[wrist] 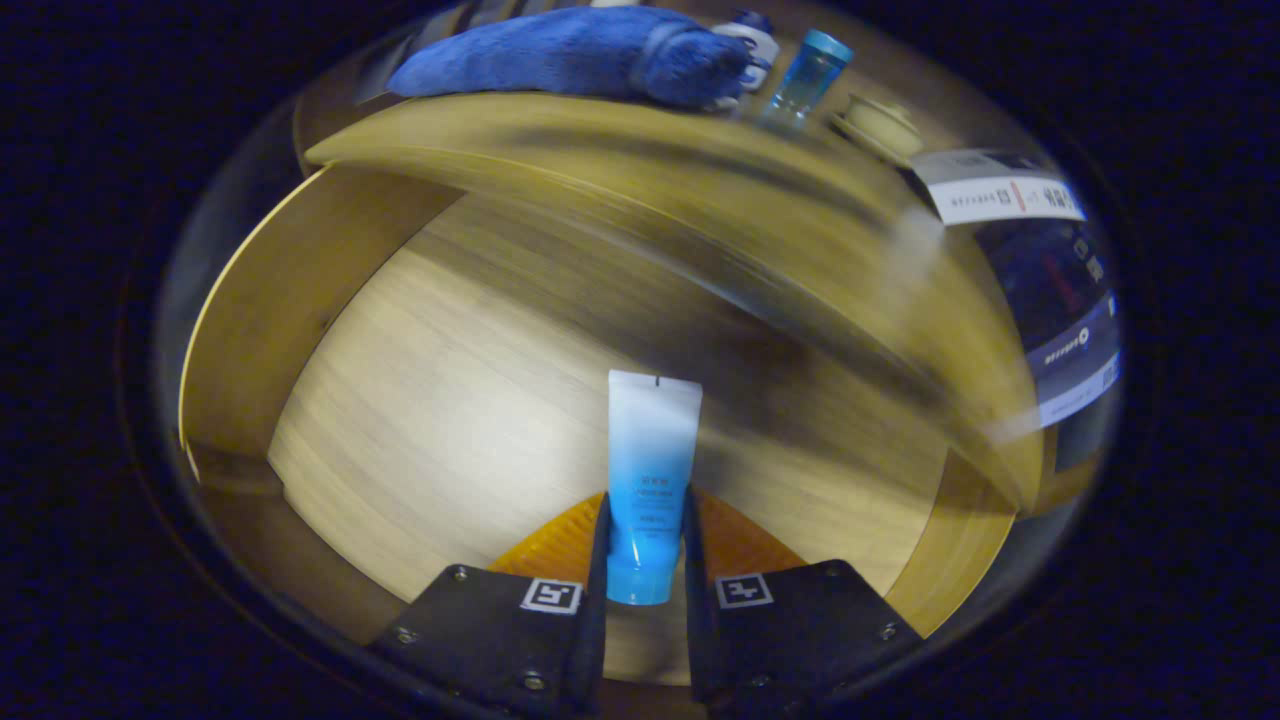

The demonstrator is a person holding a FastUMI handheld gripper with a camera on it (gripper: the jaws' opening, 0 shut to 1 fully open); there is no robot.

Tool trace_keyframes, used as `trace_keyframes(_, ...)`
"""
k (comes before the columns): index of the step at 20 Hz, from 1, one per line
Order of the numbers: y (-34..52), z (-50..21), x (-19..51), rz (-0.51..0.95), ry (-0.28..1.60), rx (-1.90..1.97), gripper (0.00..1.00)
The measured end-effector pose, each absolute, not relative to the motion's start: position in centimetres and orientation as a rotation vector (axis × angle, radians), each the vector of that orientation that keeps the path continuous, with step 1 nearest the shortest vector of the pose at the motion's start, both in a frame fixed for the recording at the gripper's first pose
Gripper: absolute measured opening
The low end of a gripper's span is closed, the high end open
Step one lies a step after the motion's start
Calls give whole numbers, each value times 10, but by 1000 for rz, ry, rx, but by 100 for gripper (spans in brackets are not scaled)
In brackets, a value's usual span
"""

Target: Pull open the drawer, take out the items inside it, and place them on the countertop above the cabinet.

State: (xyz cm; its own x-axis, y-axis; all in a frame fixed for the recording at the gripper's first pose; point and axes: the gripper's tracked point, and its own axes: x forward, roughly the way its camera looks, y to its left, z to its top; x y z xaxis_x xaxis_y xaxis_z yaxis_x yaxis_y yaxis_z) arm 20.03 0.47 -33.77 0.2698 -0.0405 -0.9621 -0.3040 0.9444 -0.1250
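Two fingers of the gripper (645, 545) pinch a blue-white tube (648, 480) at its cap end, crimped end pointing fwd, over the open drawer (400, 400) floor. Countertop (620, 150) beyond: rolled blue towel (580, 52) near its front edge, clear blue bottle (806, 78) and small dish (880, 125) to the towel's right.

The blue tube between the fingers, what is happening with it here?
A person's handheld gripper is shut on a blue and white tube, holding it near its cap end over the wooden floor of the open drawer. Beyond it, on the countertop, lie a rolled blue towel, a clear blue bottle and a small dish. The tube is not yet placed on the countertop.
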Motion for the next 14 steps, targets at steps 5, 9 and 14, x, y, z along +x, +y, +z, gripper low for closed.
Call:
trace_keyframes(5,19,-316,188,285,1275,-257,34)
trace_keyframes(9,32,-288,181,341,1204,-234,34)
trace_keyframes(14,34,-231,205,317,1017,-163,34)
